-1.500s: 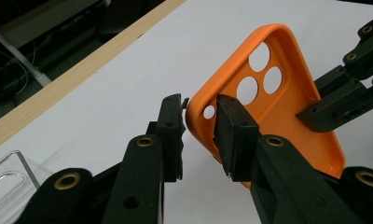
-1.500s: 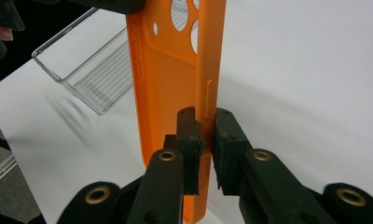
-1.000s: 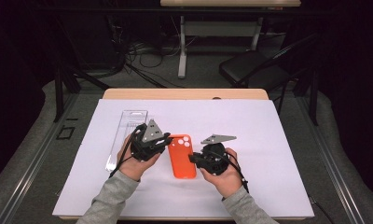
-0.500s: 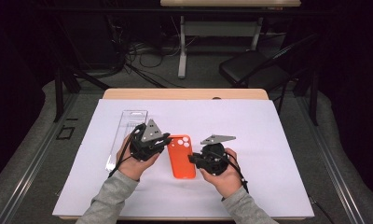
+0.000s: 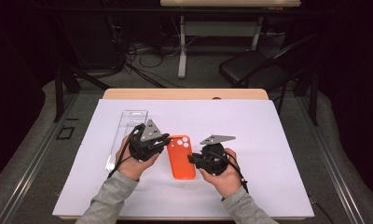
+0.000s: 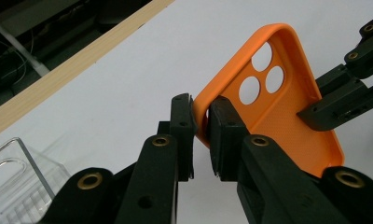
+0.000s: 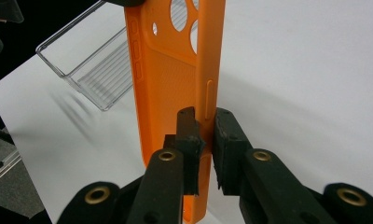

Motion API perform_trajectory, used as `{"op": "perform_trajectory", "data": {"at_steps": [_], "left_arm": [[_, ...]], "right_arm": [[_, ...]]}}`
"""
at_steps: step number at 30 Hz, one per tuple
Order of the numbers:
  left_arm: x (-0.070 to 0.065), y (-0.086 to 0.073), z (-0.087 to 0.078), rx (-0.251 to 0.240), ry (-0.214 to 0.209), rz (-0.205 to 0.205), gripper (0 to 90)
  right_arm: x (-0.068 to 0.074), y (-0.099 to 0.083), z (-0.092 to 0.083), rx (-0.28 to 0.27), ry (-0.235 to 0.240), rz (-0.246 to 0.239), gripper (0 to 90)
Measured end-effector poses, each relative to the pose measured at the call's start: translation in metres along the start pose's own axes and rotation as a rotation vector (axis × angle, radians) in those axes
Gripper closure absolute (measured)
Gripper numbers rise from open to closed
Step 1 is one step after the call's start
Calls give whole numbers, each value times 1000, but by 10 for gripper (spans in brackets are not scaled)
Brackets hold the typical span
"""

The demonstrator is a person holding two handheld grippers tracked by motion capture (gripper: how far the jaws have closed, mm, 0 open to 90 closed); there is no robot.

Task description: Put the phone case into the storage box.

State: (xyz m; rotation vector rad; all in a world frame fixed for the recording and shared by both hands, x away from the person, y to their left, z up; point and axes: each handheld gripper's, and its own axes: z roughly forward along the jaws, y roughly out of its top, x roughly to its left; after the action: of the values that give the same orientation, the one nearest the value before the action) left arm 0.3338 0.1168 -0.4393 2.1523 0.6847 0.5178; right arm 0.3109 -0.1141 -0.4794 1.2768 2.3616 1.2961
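Observation:
An orange phone case (image 5: 180, 156) with round camera holes is held just above the white sheet between my two grippers, inner side up. My left gripper (image 5: 165, 142) is shut on its left rim near the camera end; the left gripper view has the orange case (image 6: 278, 98) wall pinched between the pads of that left gripper (image 6: 202, 126). My right gripper (image 5: 192, 159) is shut on the opposite long rim. In the right gripper view the jaws of the right gripper (image 7: 206, 135) clamp the case (image 7: 168, 79) wall below its side button.
A clear plastic tray (image 5: 127, 133) lies left of the left hand, also seen as a clear tray (image 7: 89, 63) beyond the case. The white sheet (image 5: 278, 140) covers a wooden table (image 5: 184, 93). A chair and desk legs stand beyond the far edge.

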Motion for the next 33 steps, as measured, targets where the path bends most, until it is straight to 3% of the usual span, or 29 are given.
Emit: {"op": "perform_trajectory", "data": {"at_steps": [33], "left_arm": [[4, 0, -3, -3, -1, -10, 818]], "right_arm": [[-1, 0, 1, -5, 26, 26, 785]]}}
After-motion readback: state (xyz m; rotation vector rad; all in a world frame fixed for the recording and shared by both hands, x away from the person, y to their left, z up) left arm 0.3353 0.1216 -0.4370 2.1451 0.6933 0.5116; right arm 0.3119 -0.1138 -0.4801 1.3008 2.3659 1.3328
